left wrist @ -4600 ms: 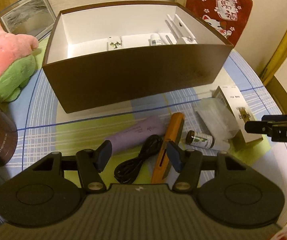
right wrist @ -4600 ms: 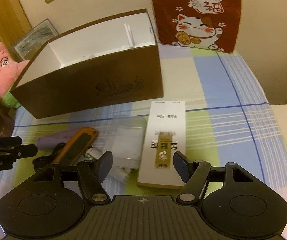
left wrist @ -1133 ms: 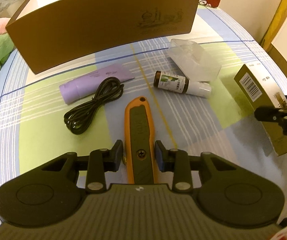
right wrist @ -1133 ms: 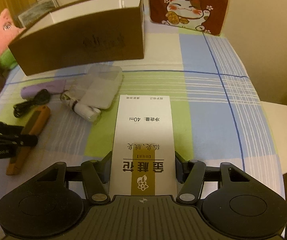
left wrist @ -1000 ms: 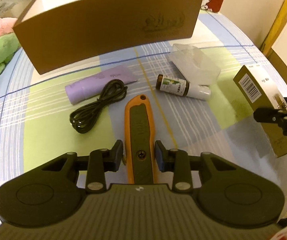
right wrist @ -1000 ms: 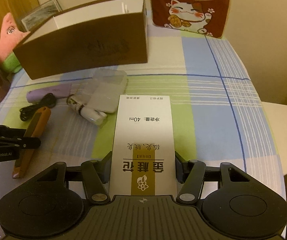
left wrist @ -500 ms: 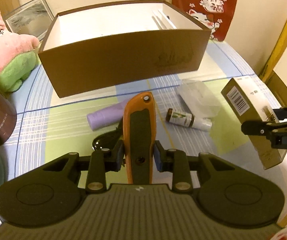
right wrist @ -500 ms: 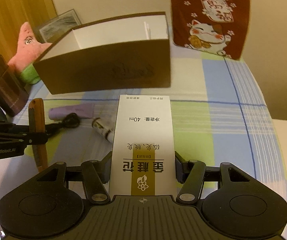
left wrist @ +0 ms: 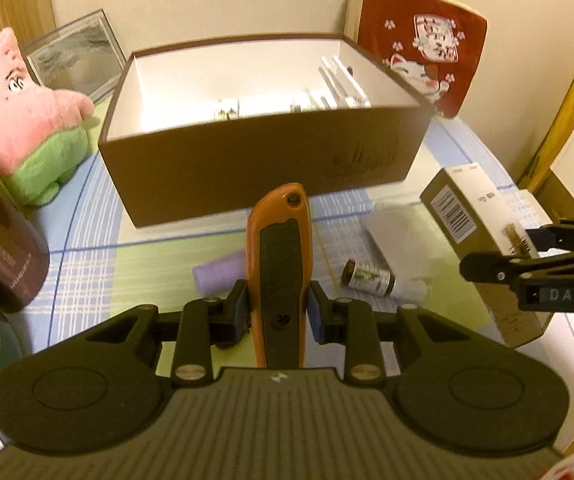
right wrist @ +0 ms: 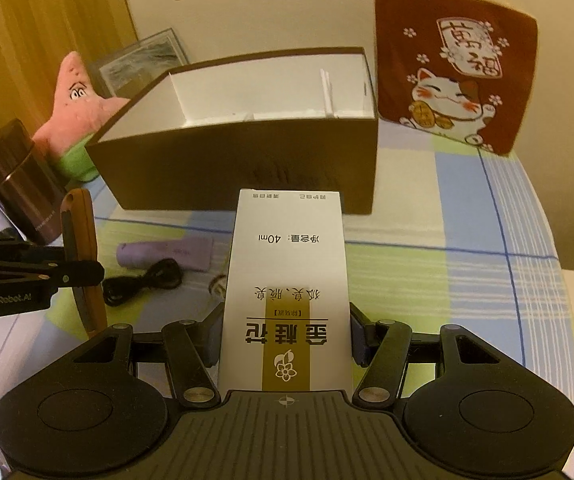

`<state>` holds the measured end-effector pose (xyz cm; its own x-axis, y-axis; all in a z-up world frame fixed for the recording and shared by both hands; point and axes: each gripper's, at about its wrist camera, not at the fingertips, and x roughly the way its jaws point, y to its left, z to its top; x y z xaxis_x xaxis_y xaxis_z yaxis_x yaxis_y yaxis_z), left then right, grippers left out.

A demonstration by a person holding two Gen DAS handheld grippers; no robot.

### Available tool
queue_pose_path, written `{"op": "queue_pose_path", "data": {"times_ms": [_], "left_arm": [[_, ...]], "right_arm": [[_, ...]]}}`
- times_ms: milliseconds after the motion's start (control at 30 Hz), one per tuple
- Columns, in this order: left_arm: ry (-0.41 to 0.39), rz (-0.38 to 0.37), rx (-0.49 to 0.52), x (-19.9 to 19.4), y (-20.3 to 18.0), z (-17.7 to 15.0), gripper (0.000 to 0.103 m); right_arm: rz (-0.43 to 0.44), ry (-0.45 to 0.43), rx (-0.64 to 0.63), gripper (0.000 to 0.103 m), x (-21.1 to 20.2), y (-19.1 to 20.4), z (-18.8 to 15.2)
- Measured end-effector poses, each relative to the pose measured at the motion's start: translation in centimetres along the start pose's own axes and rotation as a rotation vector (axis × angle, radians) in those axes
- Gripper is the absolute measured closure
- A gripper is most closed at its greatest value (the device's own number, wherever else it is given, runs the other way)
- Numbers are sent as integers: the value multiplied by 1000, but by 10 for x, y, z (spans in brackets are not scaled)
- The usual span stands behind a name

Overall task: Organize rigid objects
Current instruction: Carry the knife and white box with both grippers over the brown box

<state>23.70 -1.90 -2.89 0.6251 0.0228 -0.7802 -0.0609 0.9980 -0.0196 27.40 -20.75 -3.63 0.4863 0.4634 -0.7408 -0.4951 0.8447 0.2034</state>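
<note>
Two items ride in your jaws: the orange utility knife [left wrist: 279,264], pinched by the left gripper [left wrist: 278,312] at frame centre, and the white-and-gold carton [right wrist: 287,288], clamped by the right gripper [right wrist: 287,340]. Either could clip the brown open box [left wrist: 247,168] wall above, loosening a grip.
</note>
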Motion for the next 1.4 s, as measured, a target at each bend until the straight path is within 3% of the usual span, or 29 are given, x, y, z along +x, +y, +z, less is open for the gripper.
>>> {"op": "queue_pose_path", "data": {"times_ms": [733,1167,1400], "left_arm": [[-151,9,-12,-24,18,59,77],[-264,27,-11,-30,34,123,77],[-280,39,-20,-15,45,154,77]], "right_arm": [[52,-116,-57,48,7,13,62],[79,-209,-67,48,25,24,128],[68,-243,-73,48,38,29,158]]}}
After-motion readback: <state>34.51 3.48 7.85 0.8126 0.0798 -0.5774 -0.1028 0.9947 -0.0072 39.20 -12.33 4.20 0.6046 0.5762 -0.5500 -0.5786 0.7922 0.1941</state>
